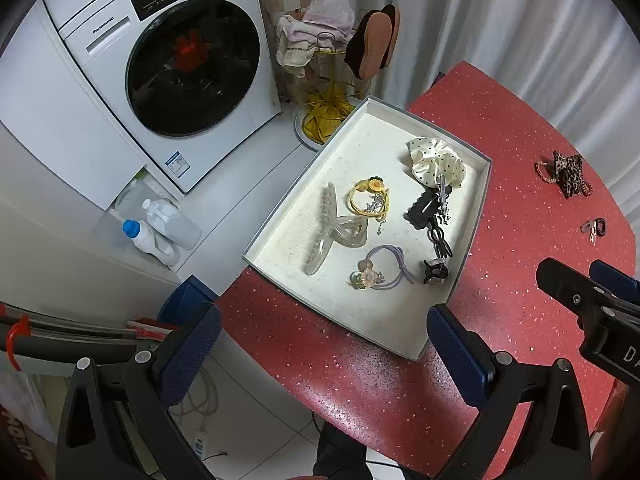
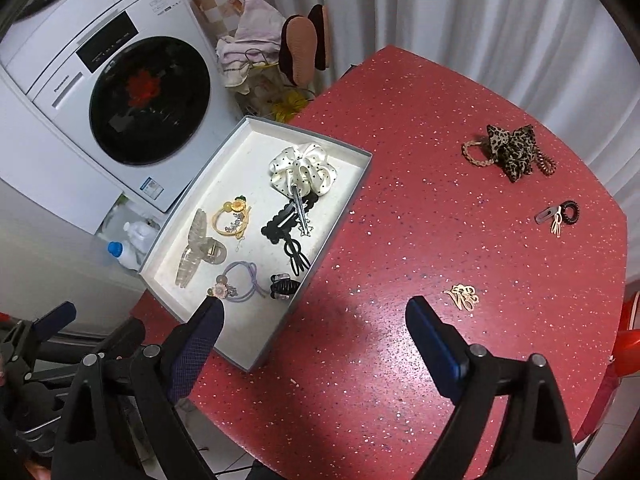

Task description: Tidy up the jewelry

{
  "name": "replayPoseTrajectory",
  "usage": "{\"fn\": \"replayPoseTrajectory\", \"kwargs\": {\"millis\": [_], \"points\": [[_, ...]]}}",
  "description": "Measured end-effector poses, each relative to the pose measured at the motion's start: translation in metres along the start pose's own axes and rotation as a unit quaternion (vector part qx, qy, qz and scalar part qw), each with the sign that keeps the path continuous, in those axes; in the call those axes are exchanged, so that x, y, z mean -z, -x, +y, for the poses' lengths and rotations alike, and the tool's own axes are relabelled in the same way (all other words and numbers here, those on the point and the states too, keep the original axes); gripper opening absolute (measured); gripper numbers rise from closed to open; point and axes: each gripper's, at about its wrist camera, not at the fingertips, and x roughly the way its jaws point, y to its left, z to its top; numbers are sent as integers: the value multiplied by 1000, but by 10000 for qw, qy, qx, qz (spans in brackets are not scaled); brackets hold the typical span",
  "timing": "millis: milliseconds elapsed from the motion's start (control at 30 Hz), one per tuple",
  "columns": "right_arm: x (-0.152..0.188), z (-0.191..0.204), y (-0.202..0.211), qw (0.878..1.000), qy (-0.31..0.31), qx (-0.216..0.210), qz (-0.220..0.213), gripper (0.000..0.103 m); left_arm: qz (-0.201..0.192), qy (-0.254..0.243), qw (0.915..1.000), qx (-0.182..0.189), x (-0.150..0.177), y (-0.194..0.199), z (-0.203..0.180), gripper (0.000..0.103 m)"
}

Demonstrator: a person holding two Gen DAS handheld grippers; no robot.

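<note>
washing machine (image 1: 160,80), bottles (image 1: 160,228), perhaps slippers (image 1: 374,42).

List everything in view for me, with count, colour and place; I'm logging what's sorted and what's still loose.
tray: 1, white inside, grey rim, table's left edge
claw clip: 1, clear, in tray
scrunchie: 1, cream, dotted, in tray
hair ties: 2, yellow and purple, in tray
black clips: several, in tray
leopard bow tie: 1, brown, loose on table
gold clip: 1, loose near right gripper
coil tie: 1, black, table's right side
table: 1, red speckled
washing machine: 1, white, behind
left gripper: open
right gripper: open
</note>
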Motion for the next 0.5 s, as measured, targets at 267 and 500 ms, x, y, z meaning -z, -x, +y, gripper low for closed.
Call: {"fn": "replayPoseTrajectory", "kwargs": {"millis": [267, 500], "points": [[0, 0, 0, 10000, 10, 6, 13, 94, 4, 0, 10000, 9, 0, -1, -1, 103], [-1, -1, 0, 10000, 3, 0, 7, 94, 11, -3, 10000, 10, -1, -1, -2, 103]]}}
